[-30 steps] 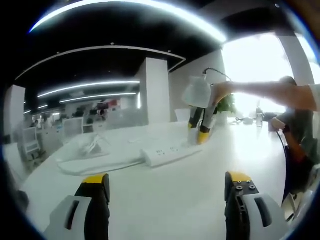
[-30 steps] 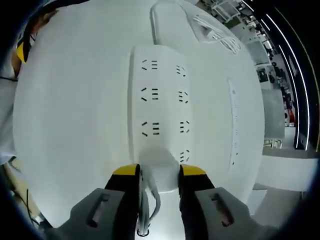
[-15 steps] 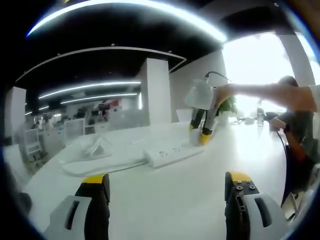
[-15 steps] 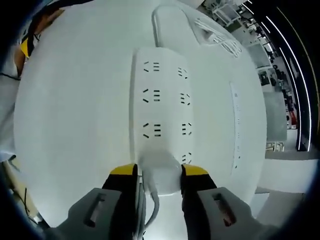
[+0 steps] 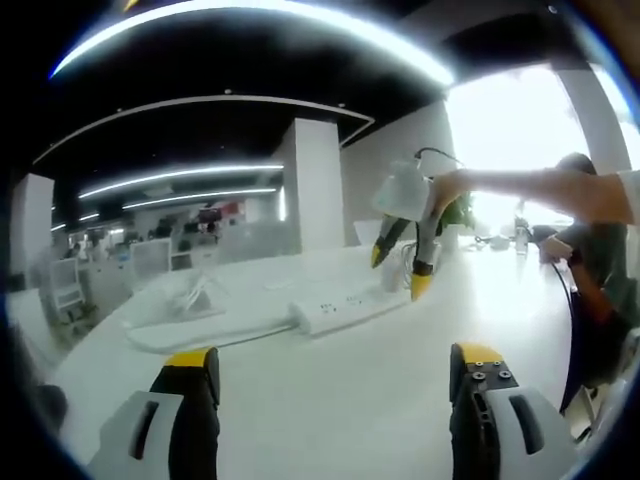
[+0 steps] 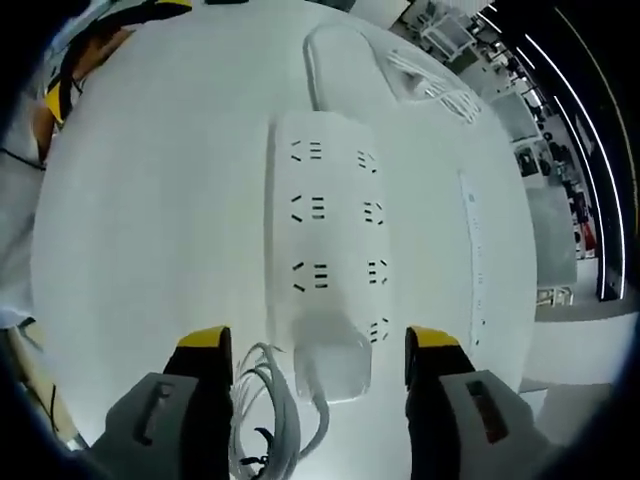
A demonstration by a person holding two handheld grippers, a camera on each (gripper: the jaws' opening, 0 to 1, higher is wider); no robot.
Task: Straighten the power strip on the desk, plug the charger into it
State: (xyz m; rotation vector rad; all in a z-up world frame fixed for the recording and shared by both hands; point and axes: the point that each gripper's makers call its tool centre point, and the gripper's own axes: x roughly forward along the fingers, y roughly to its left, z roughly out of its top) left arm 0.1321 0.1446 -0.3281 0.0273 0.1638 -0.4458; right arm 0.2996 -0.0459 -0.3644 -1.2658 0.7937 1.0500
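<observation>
A white power strip [image 6: 325, 220] lies flat on the white desk [image 6: 150, 220], running away from my right gripper [image 6: 318, 340]. The white charger [image 6: 333, 358] sits on the strip's near end, its cable [image 6: 265, 400] looped beside it. The right gripper's jaws stand open on either side of the charger, apart from it. In the left gripper view the same strip [image 5: 345, 305] lies across the middle of the desk, with the right gripper [image 5: 398, 272] open over its right end. My left gripper [image 5: 332, 365] is open with nothing in it, well short of the strip.
The strip's thick white cord [image 6: 330, 55] runs off the far end toward a bundle of white cables [image 6: 430, 70]. A narrow slot [image 6: 472, 250] lies right of the strip. A person's arm [image 5: 530, 185] reaches in from the right. Office desks and a pillar [image 5: 315, 180] stand behind.
The right gripper's jaws have opened and let go of the charger, which stays on the strip's near end. The right gripper has drawn back a little. The left gripper has stayed put.
</observation>
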